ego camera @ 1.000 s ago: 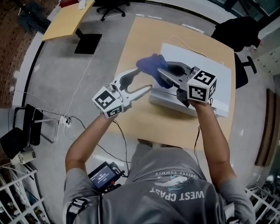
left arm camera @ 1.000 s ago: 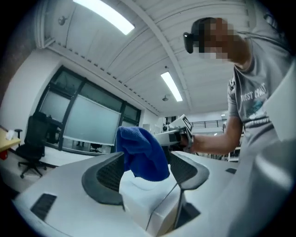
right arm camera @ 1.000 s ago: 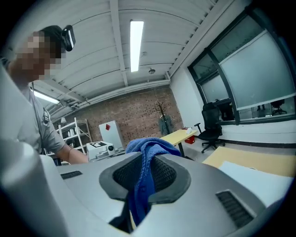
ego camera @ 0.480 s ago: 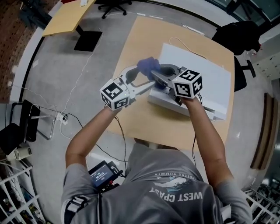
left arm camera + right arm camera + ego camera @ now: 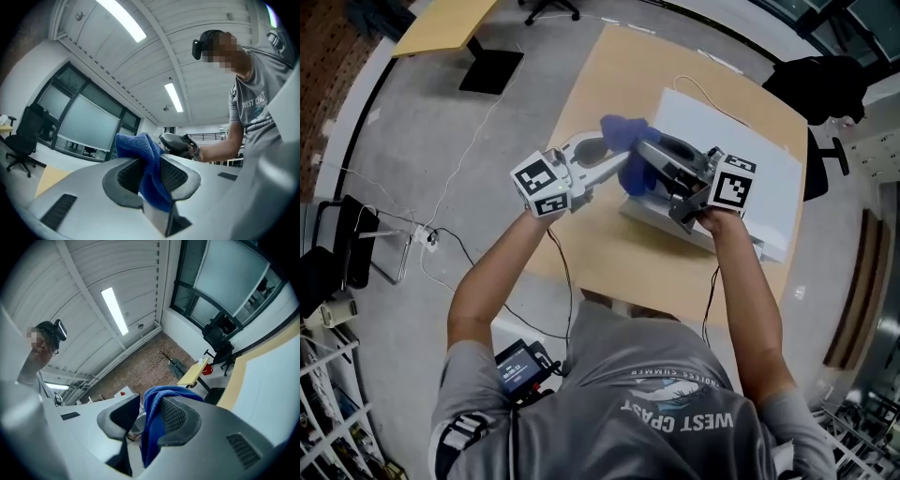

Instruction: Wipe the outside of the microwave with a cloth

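Blue cloth [image 5: 617, 134], bunched, pinched in just-closed left tool [image 5: 153, 174], draped over just-opened right tool [image 5: 144, 420].

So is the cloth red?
No, the cloth is blue all over in the left gripper view.

T-shirt [image 5: 675, 405]: "WEST COAST", upside down in head view; smaller txt illegible
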Demonstrator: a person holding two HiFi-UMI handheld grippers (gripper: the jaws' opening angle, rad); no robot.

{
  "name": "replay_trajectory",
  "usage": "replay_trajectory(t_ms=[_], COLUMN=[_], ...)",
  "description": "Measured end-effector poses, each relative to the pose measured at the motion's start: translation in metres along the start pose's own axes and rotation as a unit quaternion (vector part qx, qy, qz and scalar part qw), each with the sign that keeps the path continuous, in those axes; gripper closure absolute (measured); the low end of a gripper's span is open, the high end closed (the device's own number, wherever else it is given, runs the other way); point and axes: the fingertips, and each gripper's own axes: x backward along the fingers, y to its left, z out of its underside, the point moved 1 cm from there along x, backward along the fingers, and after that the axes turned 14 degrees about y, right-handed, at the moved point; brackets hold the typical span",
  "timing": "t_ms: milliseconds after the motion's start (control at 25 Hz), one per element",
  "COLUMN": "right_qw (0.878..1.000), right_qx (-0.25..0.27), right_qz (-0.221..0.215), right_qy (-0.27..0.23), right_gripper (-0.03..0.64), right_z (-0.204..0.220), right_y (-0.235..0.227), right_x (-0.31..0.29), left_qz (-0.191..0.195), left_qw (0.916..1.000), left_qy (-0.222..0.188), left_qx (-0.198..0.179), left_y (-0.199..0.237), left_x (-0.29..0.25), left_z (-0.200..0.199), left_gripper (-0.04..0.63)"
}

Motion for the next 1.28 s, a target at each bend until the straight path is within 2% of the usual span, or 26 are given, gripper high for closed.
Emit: replay_trajectory(t_ms=[120,200,320,400,560,680,840,960,1120,1280], right_qw=[0.999,0.996,0.98,0.969,0.953,0.941,0.928,0.924,0.922,0.926], right_qx=[0.03,0.065,0.133,0.162,0.191,0.208,0.213,0.208,0.201,0.197], right_qz=[0.019,0.056,0.137,0.182,0.233,0.268,0.301,0.315,0.324,0.319], right_qy=[0.004,0.017,0.048,0.042,0.015,0.022,0.041,0.054,0.065,0.052], right_gripper=[0.479,0.471,0.468,0.469,0.469,0.469,0.469,0.469,0.469,0.469], right_z=[-0.004,-0.005,-0.008,-0.017,-0.03,-0.024,-0.003,0.015,0.034,0.035], right_y=[0.009,0.012,0.008,0.007,0.019,0.024,0.024,0.022,0.02,0.021], right_x=[0.001,0.006,0.023,0.043,0.085,0.111,0.133,0.143,0.148,0.152], left_qz=[-0.006,-0.017,-0.048,-0.08,-0.131,-0.151,-0.149,-0.167,-0.207,-0.221], left_qw=[0.9998,0.9997,0.9987,0.9968,0.9912,0.9876,0.9859,0.9801,0.9697,0.9607], left_qy=[0.011,0.009,0.002,-0.004,0.02,0.044,0.029,0.027,0.072,0.127], left_qx=[-0.013,-0.017,-0.016,-0.004,0.0,0.005,0.071,0.104,0.106,0.11], left_y=[0.003,0.005,0.016,0.032,0.068,0.091,0.104,0.106,0.113,0.118], left_x=[0.001,-0.001,-0.006,-0.006,-0.009,-0.028,-0.057,-0.067,-0.067,-0.071], left_z=[0.005,0.004,0.0,-0.001,0.011,0.028,0.054,0.083,0.131,0.184], left_gripper=[0.506,0.511,0.517,0.518,0.518,0.518,0.518,0.518,0.52,0.522])
